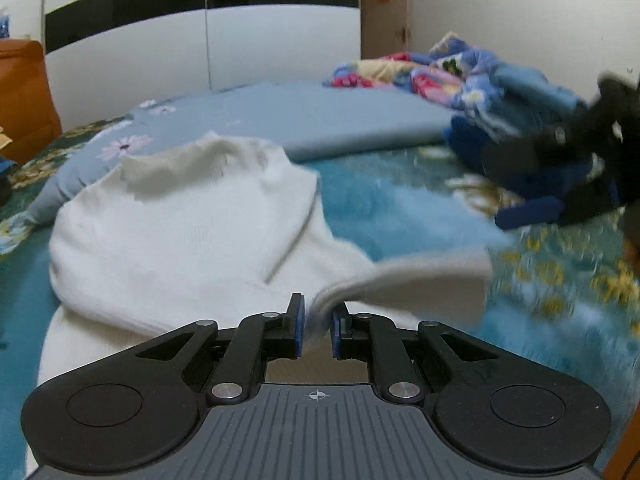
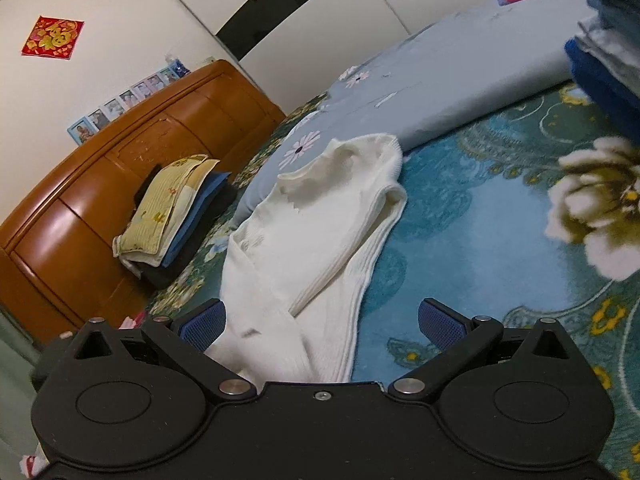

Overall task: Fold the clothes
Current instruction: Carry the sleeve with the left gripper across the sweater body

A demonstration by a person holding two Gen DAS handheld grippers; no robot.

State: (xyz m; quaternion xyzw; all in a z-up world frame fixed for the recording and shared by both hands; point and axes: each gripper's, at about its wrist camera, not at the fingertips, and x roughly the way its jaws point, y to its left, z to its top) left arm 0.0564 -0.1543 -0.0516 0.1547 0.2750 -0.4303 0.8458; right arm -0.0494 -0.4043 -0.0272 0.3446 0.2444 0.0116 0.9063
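A white knit sweater (image 1: pixel 192 232) lies on the teal flowered bedspread (image 1: pixel 400 204), collar toward the far side. My left gripper (image 1: pixel 318 320) is shut on a fold of the sweater's near edge, and a flap of white cloth (image 1: pixel 420 280) trails off to the right, blurred. In the right wrist view the same sweater (image 2: pixel 312 232) lies partly folded, one side doubled over. My right gripper (image 2: pixel 322 320) is open, its blue pads (image 2: pixel 204 324) wide apart over the sweater's near end, not pressing it. The right gripper (image 1: pixel 580 160) also shows as a dark blur at the left view's right edge.
A light blue folded quilt (image 1: pixel 340 120) lies across the bed behind the sweater. A pile of blue and flowered clothes (image 1: pixel 480 76) sits at the back right. A stack of folded garments (image 2: pixel 172 220) rests by the wooden headboard (image 2: pixel 100 176). White wardrobe doors (image 1: pixel 200 32) stand behind.
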